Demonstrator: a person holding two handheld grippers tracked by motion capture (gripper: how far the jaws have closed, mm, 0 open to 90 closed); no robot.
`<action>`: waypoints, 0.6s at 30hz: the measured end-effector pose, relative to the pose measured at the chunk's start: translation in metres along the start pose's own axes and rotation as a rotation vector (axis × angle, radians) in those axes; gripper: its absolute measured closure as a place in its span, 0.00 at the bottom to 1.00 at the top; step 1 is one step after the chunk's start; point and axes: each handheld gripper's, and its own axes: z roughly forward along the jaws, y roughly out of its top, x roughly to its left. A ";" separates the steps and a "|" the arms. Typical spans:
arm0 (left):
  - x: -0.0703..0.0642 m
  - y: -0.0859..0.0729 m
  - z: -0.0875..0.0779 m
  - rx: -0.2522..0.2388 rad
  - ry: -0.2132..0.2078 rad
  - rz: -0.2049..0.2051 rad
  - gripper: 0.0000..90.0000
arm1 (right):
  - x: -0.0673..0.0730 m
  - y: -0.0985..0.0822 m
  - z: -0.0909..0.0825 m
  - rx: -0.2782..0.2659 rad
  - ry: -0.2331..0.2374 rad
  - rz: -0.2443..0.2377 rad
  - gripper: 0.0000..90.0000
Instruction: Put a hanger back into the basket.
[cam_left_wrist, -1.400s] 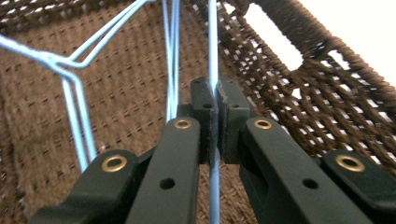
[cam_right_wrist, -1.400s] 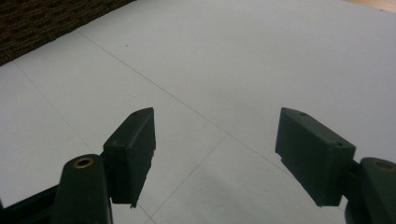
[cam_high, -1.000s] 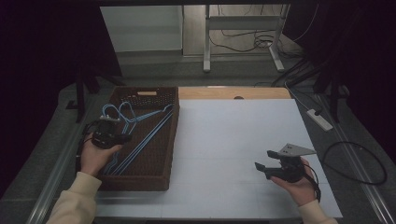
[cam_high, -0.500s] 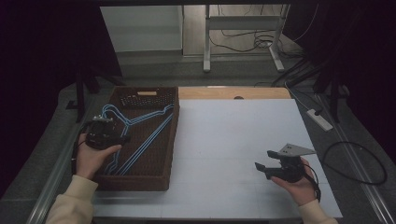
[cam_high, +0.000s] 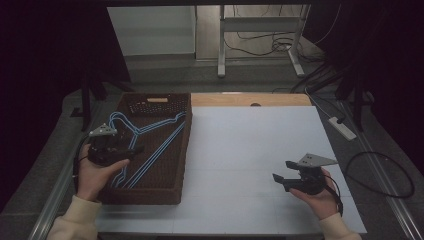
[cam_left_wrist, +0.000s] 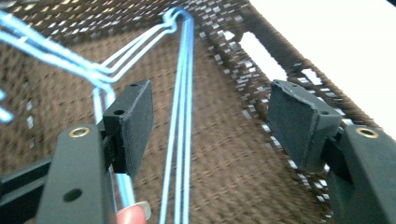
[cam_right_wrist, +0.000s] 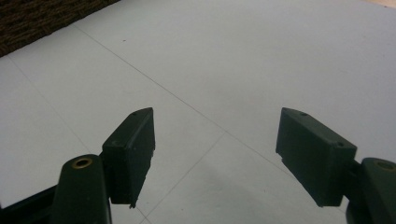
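The blue wire hangers (cam_high: 150, 142) lie flat in the brown woven basket (cam_high: 177, 165) at about 9 o'clock on the table (cam_high: 250, 145), their hooks toward 11 o'clock and their long bars running down toward 7 o'clock. They look light, thin and springy, and probably slippery on their coating. Stacked close together, they are likely to snag on one another and on the weave, so lifting 1 may drag the rest. A sound place to pinch seems to be the straight bars, which run between the pads in the left gripper view (cam_left_wrist: 182, 140), or the neck just below the hooks.

The left gripper (cam_high: 131, 150) hovers over the basket with its jaws released. They have just been opening; the bars lie below the gap, and the pads press on nothing. The right gripper (cam_high: 282, 171) rests at about 4 o'clock on the white table sheet, jaws spread wide and empty, well apart from the basket.

The basket's raised wall stands between the hangers and the open sheet, so a hanger must rise clear of it. A white power strip (cam_high: 342, 128) lies off the table at 2 o'clock.
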 end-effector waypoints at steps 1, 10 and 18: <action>-0.003 0.000 -0.001 -0.008 -0.008 0.006 0.36 | 0.000 0.000 0.000 0.001 -0.001 0.001 0.32; -0.035 -0.009 -0.006 -0.082 -0.125 0.060 0.35 | 0.000 0.000 -0.006 -0.018 0.002 0.013 0.32; -0.054 -0.023 -0.004 -0.119 -0.178 0.103 0.33 | 0.001 -0.002 -0.016 -0.055 0.017 0.051 0.32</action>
